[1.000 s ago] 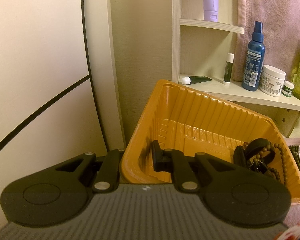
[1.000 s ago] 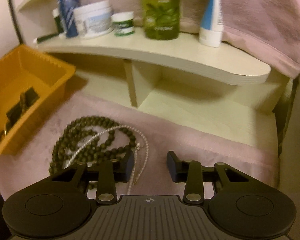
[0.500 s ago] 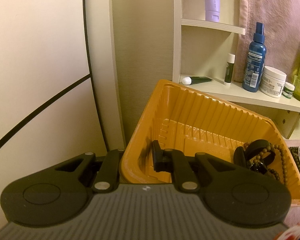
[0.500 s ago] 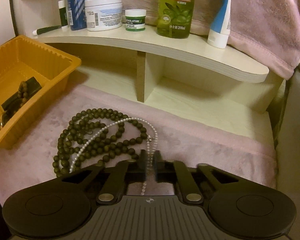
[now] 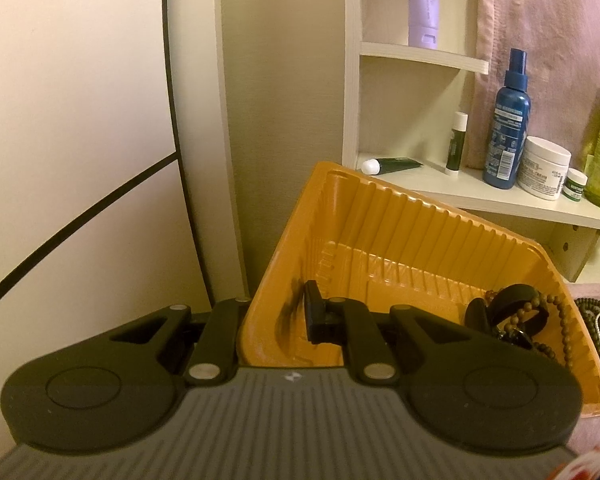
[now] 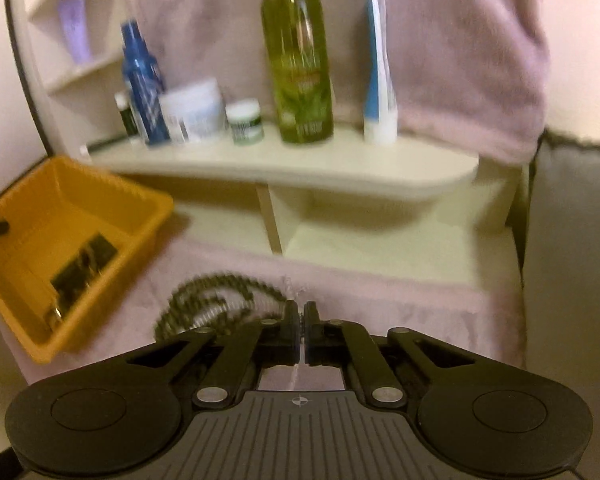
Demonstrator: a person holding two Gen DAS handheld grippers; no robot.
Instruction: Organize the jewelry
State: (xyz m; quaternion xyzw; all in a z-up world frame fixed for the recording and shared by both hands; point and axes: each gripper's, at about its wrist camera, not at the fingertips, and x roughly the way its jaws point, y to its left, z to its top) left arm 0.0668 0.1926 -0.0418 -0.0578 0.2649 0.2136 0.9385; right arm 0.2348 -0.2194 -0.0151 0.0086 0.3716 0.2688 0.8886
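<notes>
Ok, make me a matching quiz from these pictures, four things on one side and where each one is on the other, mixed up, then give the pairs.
Things:
1. orange tray
2. pearl strand
3. blue spray bottle
4. dark bead necklace

Places:
A. standing on the shelf
B. lying on the pink cloth
C. clamped at its wall by the left gripper
D. pinched in the right gripper

Pairs: 1-C, 2-D, 3-A, 4-B
</notes>
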